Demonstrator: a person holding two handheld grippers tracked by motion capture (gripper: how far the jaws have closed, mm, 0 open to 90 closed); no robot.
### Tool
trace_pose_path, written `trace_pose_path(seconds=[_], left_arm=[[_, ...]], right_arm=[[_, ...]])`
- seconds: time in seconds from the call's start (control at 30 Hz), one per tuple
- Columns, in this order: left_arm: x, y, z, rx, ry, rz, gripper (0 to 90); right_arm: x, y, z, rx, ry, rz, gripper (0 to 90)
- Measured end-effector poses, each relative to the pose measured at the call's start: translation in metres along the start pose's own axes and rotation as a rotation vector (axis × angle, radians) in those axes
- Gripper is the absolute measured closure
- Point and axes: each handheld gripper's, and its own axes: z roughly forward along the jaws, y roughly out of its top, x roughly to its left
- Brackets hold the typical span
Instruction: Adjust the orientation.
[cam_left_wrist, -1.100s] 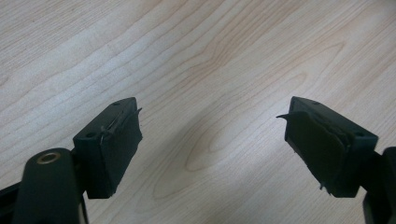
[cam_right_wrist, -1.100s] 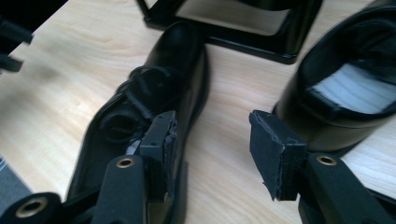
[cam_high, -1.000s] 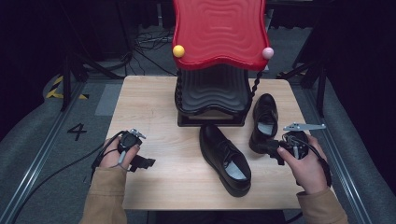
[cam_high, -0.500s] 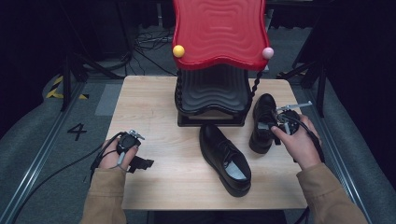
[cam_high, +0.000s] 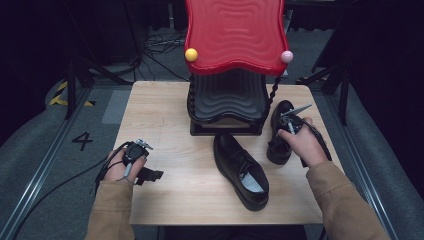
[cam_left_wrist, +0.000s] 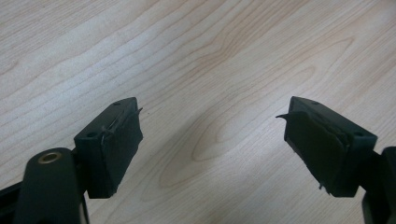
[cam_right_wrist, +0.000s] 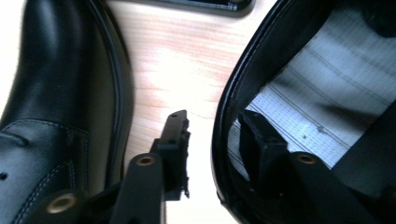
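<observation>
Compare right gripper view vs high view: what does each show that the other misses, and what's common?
Right gripper view alone: the right gripper straddles the right shoe's collar wall, one jaw inside on the pale insole, one outside above bare table; a gap shows at the outer pad, jaws have just been closing.

High view alone: the red-topped rack, the left gripper resting near the table's edge, both sleeves.

Both: the two black shoes, the other shoe beside the gripped-at one, and the wooden table.

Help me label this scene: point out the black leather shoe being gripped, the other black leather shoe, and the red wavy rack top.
Gripped black leather shoe (cam_high: 278, 150), high view, heel.
Other black leather shoe (cam_high: 231, 152), high view, toe upper.
Red wavy rack top (cam_high: 235, 32), high view, centre.
</observation>
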Motion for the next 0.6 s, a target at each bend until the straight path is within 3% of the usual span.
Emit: trace_pose_path(seconds=[0.17, 0.3, 0.5, 0.6], left_arm=[[0.000, 0.000, 0.001, -0.003, -0.001, 0.001, 19.5], [0.000, 0.000, 0.001, -0.006, -0.002, 0.002, 19.6], [0.001, 0.000, 0.000, -0.006, -0.001, 0.000, 19.7], [0.001, -0.001, 0.000, -0.008, -0.004, -0.004, 19.7]], right_arm=[[0.001, 0.004, 0.011, 0.080, -0.042, -0.013, 76.3], [0.001, 0.004, 0.011, 0.081, -0.024, -0.016, 81.1], [0.004, 0.003, 0.009, 0.067, -0.054, -0.051, 83.4], [0.003, 0.001, 0.000, 0.041, -0.038, -0.064, 83.2]])
